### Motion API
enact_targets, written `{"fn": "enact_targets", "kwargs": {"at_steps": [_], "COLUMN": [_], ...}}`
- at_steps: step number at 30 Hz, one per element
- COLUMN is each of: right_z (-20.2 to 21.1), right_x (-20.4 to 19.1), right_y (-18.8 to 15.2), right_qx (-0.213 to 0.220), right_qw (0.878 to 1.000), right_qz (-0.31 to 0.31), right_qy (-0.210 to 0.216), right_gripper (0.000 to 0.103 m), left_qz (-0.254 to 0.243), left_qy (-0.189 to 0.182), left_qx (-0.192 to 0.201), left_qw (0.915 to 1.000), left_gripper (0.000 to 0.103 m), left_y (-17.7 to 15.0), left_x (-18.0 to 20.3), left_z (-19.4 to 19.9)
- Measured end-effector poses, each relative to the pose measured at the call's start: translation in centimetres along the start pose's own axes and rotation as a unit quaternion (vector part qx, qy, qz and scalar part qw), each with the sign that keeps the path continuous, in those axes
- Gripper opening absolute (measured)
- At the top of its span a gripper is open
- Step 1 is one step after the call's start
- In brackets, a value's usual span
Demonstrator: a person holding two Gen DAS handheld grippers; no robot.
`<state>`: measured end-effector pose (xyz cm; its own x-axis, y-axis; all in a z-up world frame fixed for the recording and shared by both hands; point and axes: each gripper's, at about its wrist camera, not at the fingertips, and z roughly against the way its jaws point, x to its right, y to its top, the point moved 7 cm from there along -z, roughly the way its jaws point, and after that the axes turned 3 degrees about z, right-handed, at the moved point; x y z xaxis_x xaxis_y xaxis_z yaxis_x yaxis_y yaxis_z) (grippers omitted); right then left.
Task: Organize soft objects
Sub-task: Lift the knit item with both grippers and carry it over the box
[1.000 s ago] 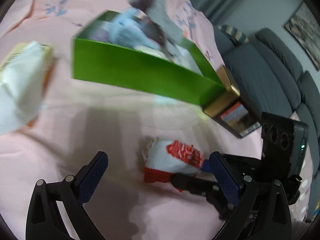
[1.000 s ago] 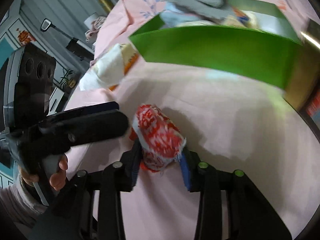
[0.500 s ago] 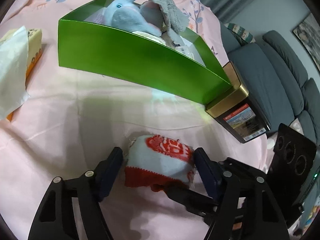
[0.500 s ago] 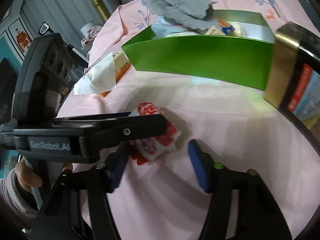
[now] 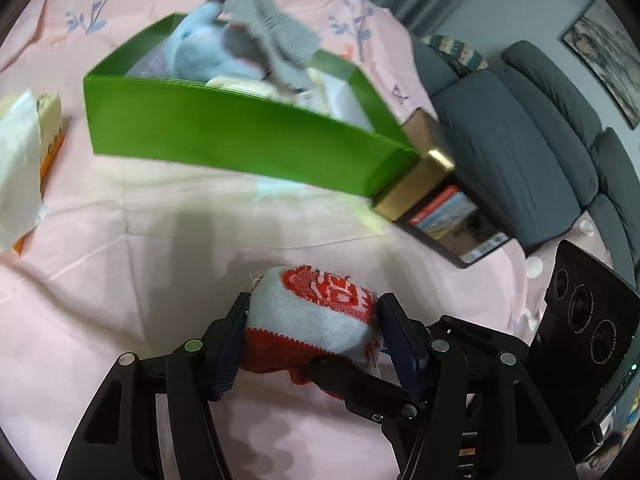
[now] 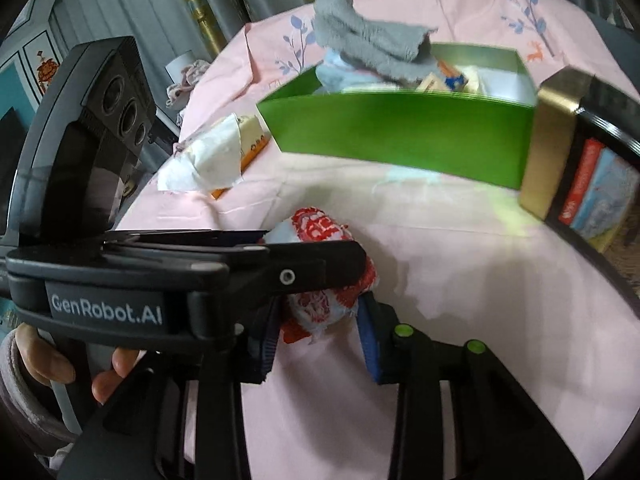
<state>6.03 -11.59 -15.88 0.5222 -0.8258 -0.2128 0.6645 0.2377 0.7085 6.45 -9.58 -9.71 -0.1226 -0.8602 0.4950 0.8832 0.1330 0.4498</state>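
Observation:
A rolled white and red sock (image 5: 320, 312) lies on the pink cloth. My left gripper (image 5: 316, 340) is shut on it, pads pressing both sides. In the right wrist view the sock (image 6: 320, 236) sits partly behind the left gripper's finger, and my right gripper (image 6: 320, 344) is open around its near end, with a gap on the right side. A green box (image 5: 224, 140) behind holds a blue plush toy (image 5: 200, 52) and a grey cloth (image 5: 264, 12); it also shows in the right wrist view (image 6: 400, 128).
A gold and black tin (image 5: 432, 200) lies against the box's right end. A tissue pack (image 5: 20, 160) sits at the left. A grey sofa (image 5: 540, 140) stands beyond the table's right edge.
My left gripper closed on the sock. My right gripper let the sock go and opened. Both views shifted slightly.

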Motion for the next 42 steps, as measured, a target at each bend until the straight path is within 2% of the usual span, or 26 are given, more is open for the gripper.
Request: {"fn": "enact_targets", "kwargs": {"at_steps": [8, 13, 19, 29, 42], "right_z": [4.5, 5.7, 5.9, 5.2, 5.6], "right_x": [-0.5, -1.3, -3.0, -4.1, -3.5], "right_y": [0.7, 1.0, 1.3, 1.9, 6.3], "right_qx": [0.050, 0.062, 0.070, 0.069, 0.094], "right_qw": [0.999, 0.998, 0.997, 0.996, 0.993], "right_qz": [0.003, 0.010, 0.026, 0.036, 0.055], "right_qy": [-0.006, 0.000, 0.019, 0.042, 0.042], "right_gripper": [0.034, 0.034, 0.034, 0.034, 0.034], "left_qz": [-0.040, -0.039, -0.026, -0.018, -0.042], "left_qy": [0.001, 0.006, 0.017, 0.042, 0.062], "left_qx": [0.022, 0.039, 0.060, 0.073, 0.105], "left_qw": [0.9990, 0.9985, 0.9977, 0.9963, 0.9916], "left_gripper": [0.064, 0.064, 0.064, 0.064, 0.064], "left_y": [0.4, 0.2, 0.0, 0.2, 4.5], "left_x": [3.5, 4.3, 3.8, 2.8, 3.9], "left_z": [2.8, 4.3, 6.2, 7.2, 8.5]}}
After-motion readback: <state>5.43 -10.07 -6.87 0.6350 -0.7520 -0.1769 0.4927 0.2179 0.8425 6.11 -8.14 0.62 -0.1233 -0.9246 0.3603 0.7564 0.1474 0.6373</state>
